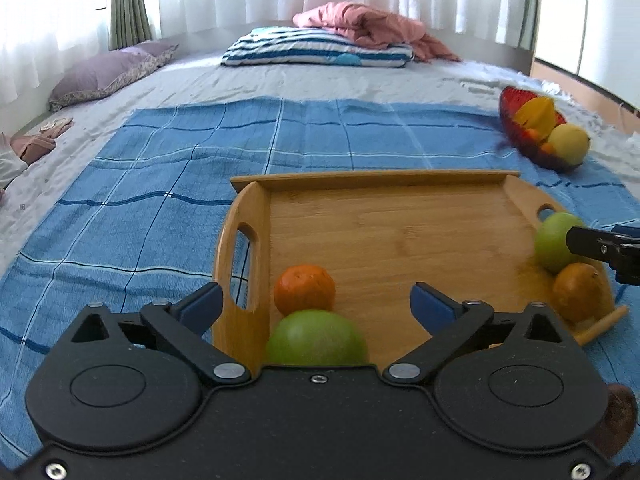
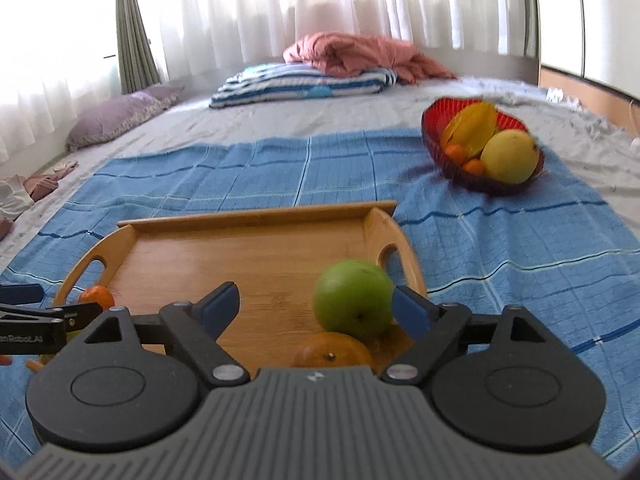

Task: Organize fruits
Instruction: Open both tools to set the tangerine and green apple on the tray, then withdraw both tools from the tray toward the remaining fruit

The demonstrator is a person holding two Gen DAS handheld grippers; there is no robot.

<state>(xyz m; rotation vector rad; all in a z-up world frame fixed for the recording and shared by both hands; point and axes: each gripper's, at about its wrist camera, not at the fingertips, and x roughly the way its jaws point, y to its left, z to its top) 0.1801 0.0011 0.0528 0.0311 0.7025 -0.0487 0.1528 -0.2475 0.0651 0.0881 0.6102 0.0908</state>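
On the wooden tray (image 2: 256, 216) sit green apples (image 2: 354, 300) and oranges (image 2: 334, 350) — each gripper (image 1: 316, 300) gapes wide, empty.

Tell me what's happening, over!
Left gripper open, right gripper open, nothing held. Two green apples and two oranges on tray. More fruit in red bowl. Nothing in the way.

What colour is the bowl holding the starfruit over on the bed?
The bowl is translucent red, darker toward its base. It shows best in the right wrist view.
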